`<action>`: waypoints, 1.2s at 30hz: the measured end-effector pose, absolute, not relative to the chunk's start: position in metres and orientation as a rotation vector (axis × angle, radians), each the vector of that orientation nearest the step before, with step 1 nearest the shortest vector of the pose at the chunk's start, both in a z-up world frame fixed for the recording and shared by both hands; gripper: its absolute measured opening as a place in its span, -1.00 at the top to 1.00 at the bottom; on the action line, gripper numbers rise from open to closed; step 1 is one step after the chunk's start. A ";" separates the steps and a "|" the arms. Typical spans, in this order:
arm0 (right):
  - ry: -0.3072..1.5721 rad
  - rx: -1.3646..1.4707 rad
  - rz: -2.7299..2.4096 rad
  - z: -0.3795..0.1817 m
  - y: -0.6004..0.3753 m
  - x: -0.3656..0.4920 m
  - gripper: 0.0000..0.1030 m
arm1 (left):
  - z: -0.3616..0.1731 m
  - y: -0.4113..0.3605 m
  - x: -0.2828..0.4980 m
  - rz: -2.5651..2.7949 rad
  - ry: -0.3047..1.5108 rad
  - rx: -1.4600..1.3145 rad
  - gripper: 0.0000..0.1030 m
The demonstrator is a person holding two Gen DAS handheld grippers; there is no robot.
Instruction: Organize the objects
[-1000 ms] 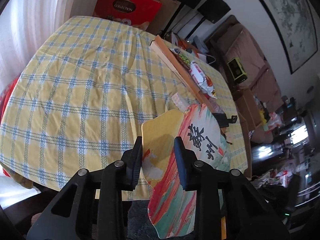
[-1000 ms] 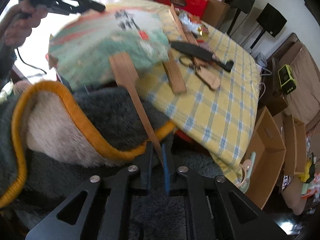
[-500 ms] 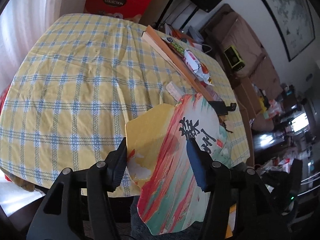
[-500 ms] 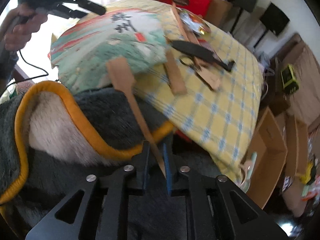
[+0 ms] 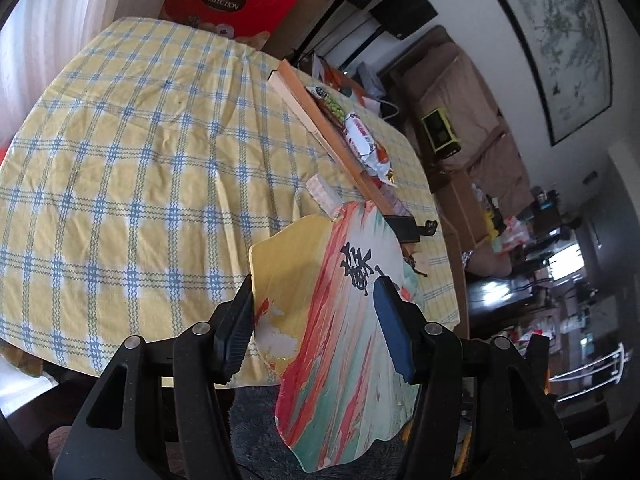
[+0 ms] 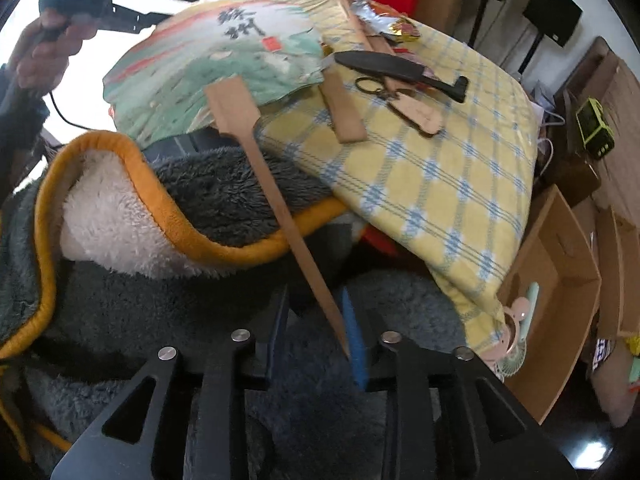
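Note:
A painted paper fan (image 5: 344,320) with black characters reaches from the near table edge out over my lap; it also shows in the right wrist view (image 6: 216,60). Its long wooden handle (image 6: 276,200) runs down between the right gripper's fingers. My right gripper (image 6: 316,332) is open; the handle tip rests against the right blue pad (image 6: 356,340). My left gripper (image 5: 316,328) is open, one finger on each side of the fan, above it and not pinching it. A yellow checked tablecloth (image 5: 132,152) covers the table.
A long wooden box (image 5: 332,136) with snack packets (image 5: 366,146) lies across the table. A black sheath knife (image 6: 396,72), scissors (image 6: 374,88) and wooden pieces (image 6: 344,112) lie near the fan. A cardboard box (image 6: 560,280) stands on the floor at right. A fleece blanket (image 6: 120,208) covers my lap.
My left gripper opened wide and let go of the fan. My right gripper opened off the fan handle, which now leans against one pad.

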State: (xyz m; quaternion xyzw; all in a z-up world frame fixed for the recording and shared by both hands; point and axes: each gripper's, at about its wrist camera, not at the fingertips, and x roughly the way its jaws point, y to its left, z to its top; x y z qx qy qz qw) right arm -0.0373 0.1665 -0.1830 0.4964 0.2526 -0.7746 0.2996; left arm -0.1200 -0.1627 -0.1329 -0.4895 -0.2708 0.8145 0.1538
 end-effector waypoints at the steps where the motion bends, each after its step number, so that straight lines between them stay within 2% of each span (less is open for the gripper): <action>1: 0.708 1.304 -2.070 -0.185 0.164 -0.036 0.69 | -0.132 -0.163 -0.120 2.343 -0.775 -1.400 -0.04; 5: 0.854 1.229 -2.035 -0.187 0.159 -0.025 0.77 | -0.141 -0.176 -0.123 2.264 -0.941 -1.311 -0.06; 8: 0.782 1.234 -2.045 -0.190 0.170 -0.027 0.80 | -0.160 -0.184 -0.128 2.118 -1.107 -1.289 -0.06; 10: 0.746 1.235 -2.053 -0.190 0.174 -0.028 0.80 | -0.165 -0.175 -0.129 2.061 -1.108 -1.288 -0.06; 13: 0.739 1.248 -2.063 -0.191 0.174 -0.031 0.80 | -0.157 -0.153 -0.130 2.150 -0.977 -1.307 -0.05; 15: 0.760 1.249 -2.069 -0.191 0.172 -0.030 0.80 | -0.150 -0.145 -0.131 2.261 -0.877 -1.335 0.27; 16: 0.757 1.251 -2.074 -0.190 0.172 -0.030 0.80 | -0.147 -0.141 -0.131 2.325 -0.801 -1.372 0.34; 21: 0.694 1.270 -2.101 -0.189 0.176 -0.031 0.79 | -0.139 -0.131 -0.125 2.417 -0.660 -1.377 0.35; 27: 0.722 1.232 -2.137 -0.177 0.173 -0.025 0.78 | -0.115 -0.116 -0.118 2.521 -0.484 -1.316 0.38; 36: 0.696 1.146 -2.260 -0.142 0.178 -0.025 0.75 | -0.090 -0.112 -0.113 2.607 -0.397 -1.273 0.44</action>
